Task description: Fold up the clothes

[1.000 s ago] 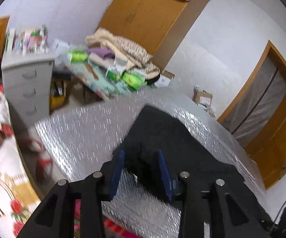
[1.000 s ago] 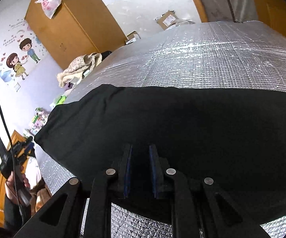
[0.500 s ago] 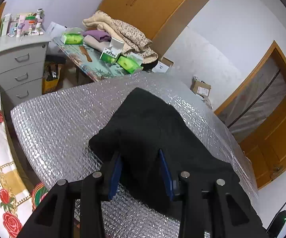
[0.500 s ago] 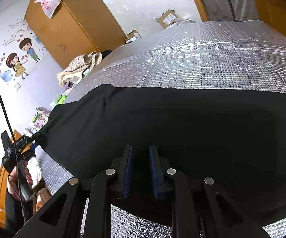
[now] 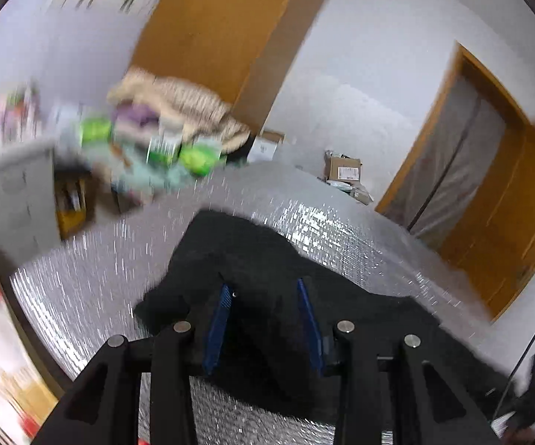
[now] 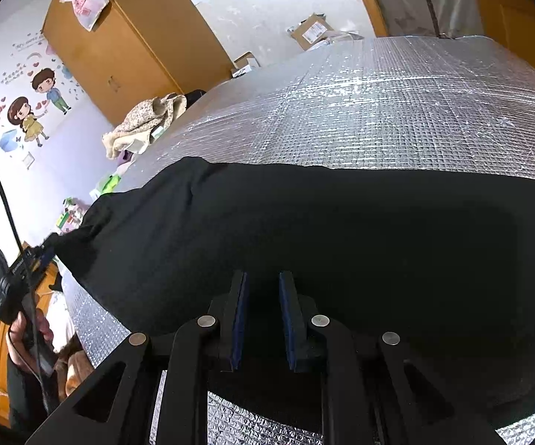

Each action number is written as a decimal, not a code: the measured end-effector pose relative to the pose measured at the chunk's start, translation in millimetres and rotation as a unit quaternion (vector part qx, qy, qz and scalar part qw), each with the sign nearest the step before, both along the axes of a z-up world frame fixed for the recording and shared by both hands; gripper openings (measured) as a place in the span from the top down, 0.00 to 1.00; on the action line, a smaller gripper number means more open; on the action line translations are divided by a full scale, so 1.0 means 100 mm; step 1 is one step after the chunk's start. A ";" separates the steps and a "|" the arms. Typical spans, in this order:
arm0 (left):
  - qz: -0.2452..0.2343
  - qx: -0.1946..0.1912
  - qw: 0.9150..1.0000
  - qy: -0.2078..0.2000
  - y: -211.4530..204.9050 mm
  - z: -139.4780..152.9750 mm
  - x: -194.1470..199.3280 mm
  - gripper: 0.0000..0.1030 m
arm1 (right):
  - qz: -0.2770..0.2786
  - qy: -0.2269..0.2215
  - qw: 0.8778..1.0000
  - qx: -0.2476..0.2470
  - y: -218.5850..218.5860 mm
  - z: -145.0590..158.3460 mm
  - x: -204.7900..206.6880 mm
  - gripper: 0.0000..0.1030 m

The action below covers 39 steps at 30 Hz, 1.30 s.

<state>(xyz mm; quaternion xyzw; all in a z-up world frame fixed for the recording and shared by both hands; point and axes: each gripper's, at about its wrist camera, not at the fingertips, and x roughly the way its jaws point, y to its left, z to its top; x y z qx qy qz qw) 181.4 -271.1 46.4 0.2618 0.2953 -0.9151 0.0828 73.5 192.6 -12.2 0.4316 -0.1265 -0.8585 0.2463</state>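
Note:
A black garment (image 6: 341, 230) lies spread on the silver quilted table cover (image 6: 397, 111). In the left wrist view the garment (image 5: 252, 256) runs from the middle toward the lower right. My left gripper (image 5: 263, 287) has its blue pads apart with a fold of the black cloth between them, at the garment's left end. In the right wrist view the left gripper (image 6: 50, 244) pinches the garment's left corner. My right gripper (image 6: 262, 278) has its pads narrowly apart over the garment's near edge, black cloth between them.
A cluttered side table (image 5: 149, 148) with a beige blanket pile (image 5: 186, 107) and a grey drawer unit (image 5: 12, 193) stand left of the table. A wooden wardrobe (image 6: 119, 48) and cardboard boxes (image 5: 343, 170) are behind. A wooden door (image 5: 489, 193) is at the right.
The left gripper has swung, blurring its view, and it has pulled the garment's left corner outward. The right gripper has stayed in place on the near edge.

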 end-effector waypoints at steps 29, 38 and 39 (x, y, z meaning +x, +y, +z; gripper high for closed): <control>0.028 -0.051 0.998 0.013 -0.27 0.01 0.02 0.78 | -0.003 -0.004 1.000 0.003 -0.03 -0.02 -0.01 0.83; 0.054 0.085 0.994 0.034 -0.51 -0.09 0.19 0.64 | -0.002 -0.004 1.000 0.004 -0.02 -0.02 -0.01 0.83; 0.055 0.122 0.990 0.037 -0.55 -0.15 0.22 0.63 | -0.002 -0.004 1.000 0.003 -0.01 -0.02 -0.01 0.83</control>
